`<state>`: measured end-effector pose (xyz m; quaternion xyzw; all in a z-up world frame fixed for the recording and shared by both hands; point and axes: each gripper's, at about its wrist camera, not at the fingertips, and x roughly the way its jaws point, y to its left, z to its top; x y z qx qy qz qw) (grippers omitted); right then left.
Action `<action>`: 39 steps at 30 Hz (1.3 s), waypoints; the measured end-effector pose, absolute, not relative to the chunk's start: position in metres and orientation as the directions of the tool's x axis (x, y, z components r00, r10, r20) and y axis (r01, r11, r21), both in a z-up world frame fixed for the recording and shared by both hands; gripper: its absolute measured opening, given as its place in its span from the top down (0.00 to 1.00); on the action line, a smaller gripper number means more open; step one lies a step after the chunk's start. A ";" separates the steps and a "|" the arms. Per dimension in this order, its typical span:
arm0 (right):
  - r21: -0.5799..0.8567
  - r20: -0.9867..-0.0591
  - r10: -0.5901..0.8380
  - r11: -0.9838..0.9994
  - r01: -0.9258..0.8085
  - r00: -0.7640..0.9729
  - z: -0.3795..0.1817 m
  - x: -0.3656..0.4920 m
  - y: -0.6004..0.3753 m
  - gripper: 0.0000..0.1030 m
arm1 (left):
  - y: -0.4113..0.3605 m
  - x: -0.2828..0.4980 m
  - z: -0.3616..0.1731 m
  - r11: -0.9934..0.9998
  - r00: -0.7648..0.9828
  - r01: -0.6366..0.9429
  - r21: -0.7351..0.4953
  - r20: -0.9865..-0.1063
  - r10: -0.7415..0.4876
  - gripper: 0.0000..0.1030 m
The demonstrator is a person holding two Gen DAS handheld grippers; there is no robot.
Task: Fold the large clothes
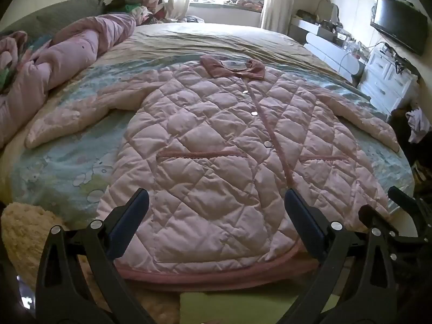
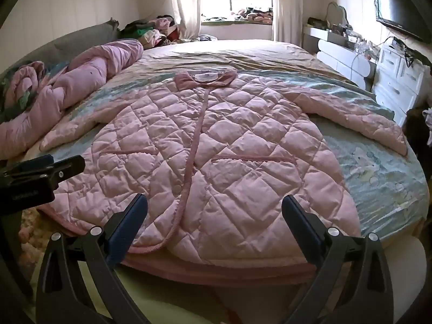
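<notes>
Hand-held gripper (image 1: pixel 216 216) jaws wide over pink quilted coat (image 1: pixel 216 135), hem edge hidden.

pink quilted coat (image 1: pixel 216 145) – darker-pink trim

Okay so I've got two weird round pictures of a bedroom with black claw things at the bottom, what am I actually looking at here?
Those black claws are two hand-held grippers; a person carries one in each hand. Each has a wide-angle camera looking along its jaws, hence the rounded pictures. One view is from the left gripper, the other from the right gripper. Both have their jaws wide open and hold nothing. On the bed lies a pink quilted coat, spread flat, front up, sleeves out, collar toward the window. A bunched pink duvet lies to the left. In the right gripper's view, the left gripper shows at the left edge.
</notes>
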<state>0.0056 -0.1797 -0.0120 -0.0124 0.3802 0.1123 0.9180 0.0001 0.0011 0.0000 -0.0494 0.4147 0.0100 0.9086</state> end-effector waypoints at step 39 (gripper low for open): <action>0.037 -0.715 0.180 0.975 -0.220 0.676 -0.016 0.006 -0.173 0.04 | -0.005 -0.005 0.002 0.996 0.672 -0.047 -0.077 -0.740 -0.025 0.09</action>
